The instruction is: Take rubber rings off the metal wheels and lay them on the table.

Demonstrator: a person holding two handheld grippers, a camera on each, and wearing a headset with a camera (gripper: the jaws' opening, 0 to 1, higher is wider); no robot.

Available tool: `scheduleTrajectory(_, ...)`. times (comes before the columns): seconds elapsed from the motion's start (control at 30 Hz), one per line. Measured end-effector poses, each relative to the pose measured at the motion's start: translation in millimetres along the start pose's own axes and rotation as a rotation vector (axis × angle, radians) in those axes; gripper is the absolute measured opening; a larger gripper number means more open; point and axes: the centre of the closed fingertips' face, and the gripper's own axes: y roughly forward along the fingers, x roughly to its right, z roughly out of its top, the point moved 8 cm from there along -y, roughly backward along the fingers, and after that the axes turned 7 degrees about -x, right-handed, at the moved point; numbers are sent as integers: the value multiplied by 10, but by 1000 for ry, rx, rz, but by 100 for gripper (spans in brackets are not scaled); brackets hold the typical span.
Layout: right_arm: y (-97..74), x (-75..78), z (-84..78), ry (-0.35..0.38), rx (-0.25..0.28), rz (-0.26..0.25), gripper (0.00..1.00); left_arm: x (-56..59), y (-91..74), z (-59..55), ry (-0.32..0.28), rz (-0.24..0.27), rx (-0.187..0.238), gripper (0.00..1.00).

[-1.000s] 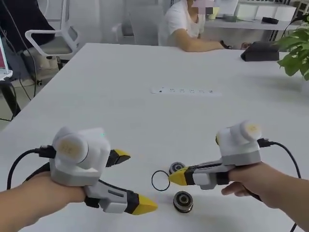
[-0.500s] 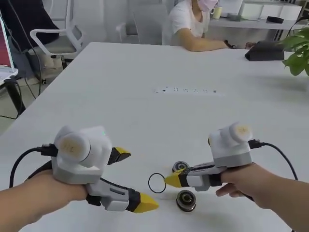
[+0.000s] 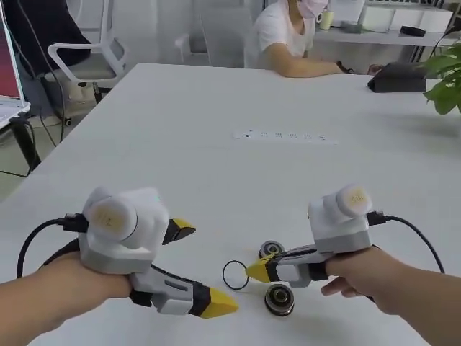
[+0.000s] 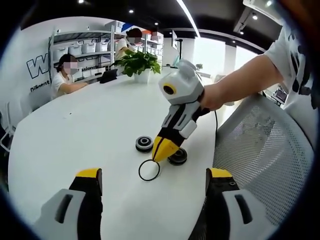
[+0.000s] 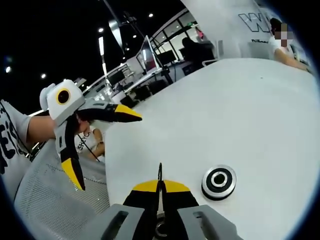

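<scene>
1. Ring (image 3: 235, 274) at the table (image 3: 216, 166) surface, pinched at its 3 o'clock edge by the closed right gripper (image 3: 252, 270).
2. Left gripper (image 3: 202, 268) at the ring's 9 o'clock, jaws spread wide, empty.
3. One wheel (image 3: 279, 299) at the ring's 5 o'clock, a second wheel (image 3: 271, 249) at 1 o'clock.

Left tongs (image 3: 207, 268) gape wide, while right tongs (image 3: 251, 271) are pinched together, pointing leftward.

The head view looks forward and down over the counter (image 3: 216, 130) from close above. The left gripper view faces the right gripper (image 4: 161, 154) nearby — the right gripper view looks back at the left gripper (image 5: 109, 153); all share the rubber ring (image 3: 223, 275).
</scene>
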Motion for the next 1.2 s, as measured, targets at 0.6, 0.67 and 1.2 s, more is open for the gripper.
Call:
scheduleTrajectory(0.6, -47, 46, -10, -14, 8, -40, 21, -11, 7, 9, 4, 2, -4, 83)
scheduleTrajectory(0.67, -54, 50, -9, -18, 10, -44, 24, -10, 8, 9, 6, 2, -6, 83)
scheduleTrajectory(1.2, -177, 29, -26, -31, 20, -31, 29, -14, 47, 32, 12, -9, -18, 82)
